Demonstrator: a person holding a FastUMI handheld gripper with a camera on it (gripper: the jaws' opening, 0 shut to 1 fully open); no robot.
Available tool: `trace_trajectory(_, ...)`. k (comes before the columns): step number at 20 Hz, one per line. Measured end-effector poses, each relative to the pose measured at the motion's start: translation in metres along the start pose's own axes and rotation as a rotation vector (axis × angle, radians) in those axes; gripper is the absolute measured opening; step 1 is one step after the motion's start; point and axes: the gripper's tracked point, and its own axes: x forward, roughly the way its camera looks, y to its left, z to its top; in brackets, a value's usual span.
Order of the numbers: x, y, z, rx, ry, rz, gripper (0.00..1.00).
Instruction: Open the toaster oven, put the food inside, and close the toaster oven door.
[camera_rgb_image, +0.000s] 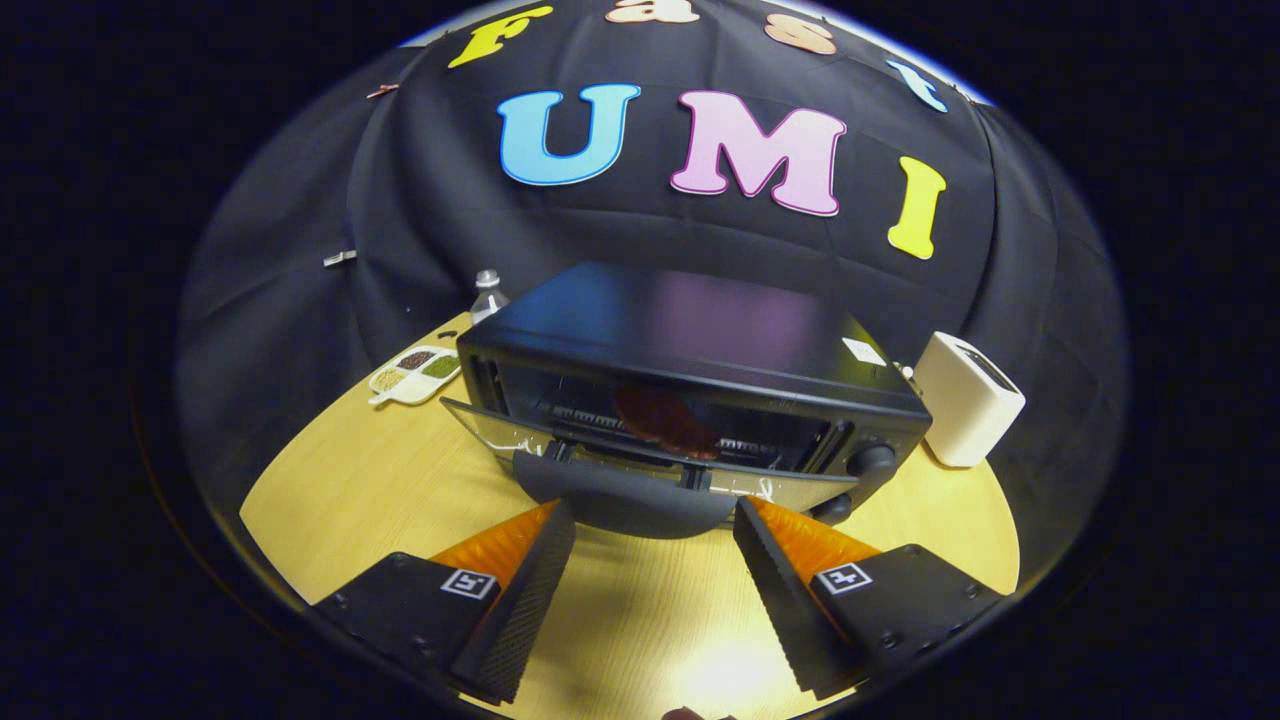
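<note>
Since the toaster oven (690, 370) door (620, 478) is hanging down open with its handle (625, 500) just ahead of the fingertips, my guess is we're at the closing step. There's a reddish-brown piece of food (665, 420) already sitting on the rack inside, roughly centered, so loading looks done to me. The gripper (655, 530) is spread wide and holding nothing, one finger on each side of the handle's middle, which makes sense if the plan is to get under that handle and swing the door up.

Quick count of what's on the round wooden worktop (400, 490): one toaster oven, one white pop-up toaster (968, 400) just beside its knob end, one small white tray (415, 374) with three little heaps in it on the other side, and one clear bottle (487, 294) behind that corner. I can make out two knobs (872, 460) on the oven's control panel. Just one piece of food, as far as I can tell.
</note>
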Motion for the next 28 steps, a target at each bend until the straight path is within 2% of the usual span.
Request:
trace_trajectory(7,-0.038,-0.014,0.058,0.106,-0.113,0.000,0.99)
trace_trajectory(15,-0.122,-0.091,0.144,0.146,-0.335,-0.104,0.98)
trace_trajectory(18,-0.160,-0.103,0.155,0.180,-0.409,-0.113,0.98)
trace_trajectory(21,-0.192,-0.109,0.146,0.152,-0.427,-0.139,0.98)
trace_trajectory(28,-0.224,-0.081,0.164,0.116,-0.478,-0.075,0.98)
